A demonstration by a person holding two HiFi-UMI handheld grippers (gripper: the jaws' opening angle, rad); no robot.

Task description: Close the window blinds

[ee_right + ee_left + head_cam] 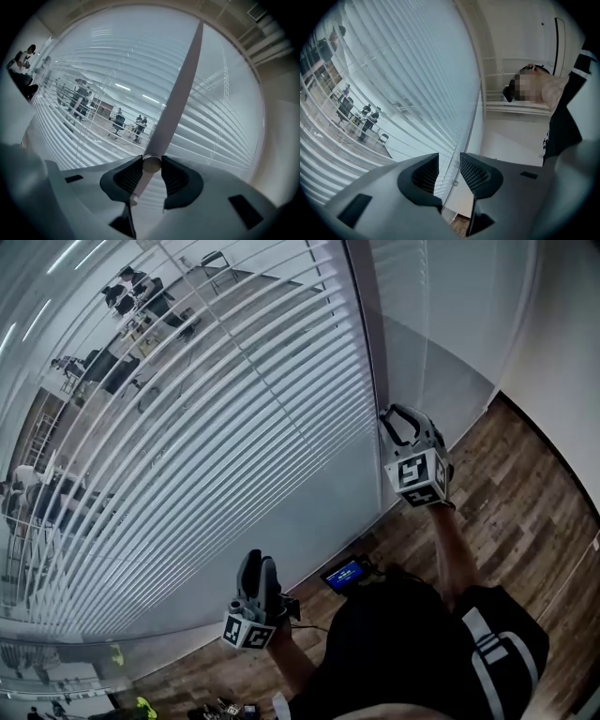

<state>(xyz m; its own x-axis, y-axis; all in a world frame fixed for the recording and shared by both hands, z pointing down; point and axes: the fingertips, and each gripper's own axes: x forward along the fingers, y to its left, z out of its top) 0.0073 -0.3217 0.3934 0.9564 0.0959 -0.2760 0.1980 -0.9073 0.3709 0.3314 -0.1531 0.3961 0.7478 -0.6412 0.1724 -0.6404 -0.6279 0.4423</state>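
Note:
White slatted window blinds [234,409] fill the glass wall in front of me; their slats are tilted so that the office behind shows between them. In the right gripper view a pale tilt wand [173,103] hangs down in front of the blinds [93,93], and my right gripper [151,165] is shut on its lower end. The head view shows that right gripper [401,418] raised beside the grey window post [367,334]. My left gripper [259,566] hangs lower, near the bottom of the blinds. Its jaws [449,164] stand open with nothing between them, pointing along the blinds [403,70].
A wooden floor [525,512] runs along the window, with a small lit screen [345,574] and cables lying at the foot of the glass. A white wall [572,352] closes the right side. Behind the glass are people, chairs and desks [141,306].

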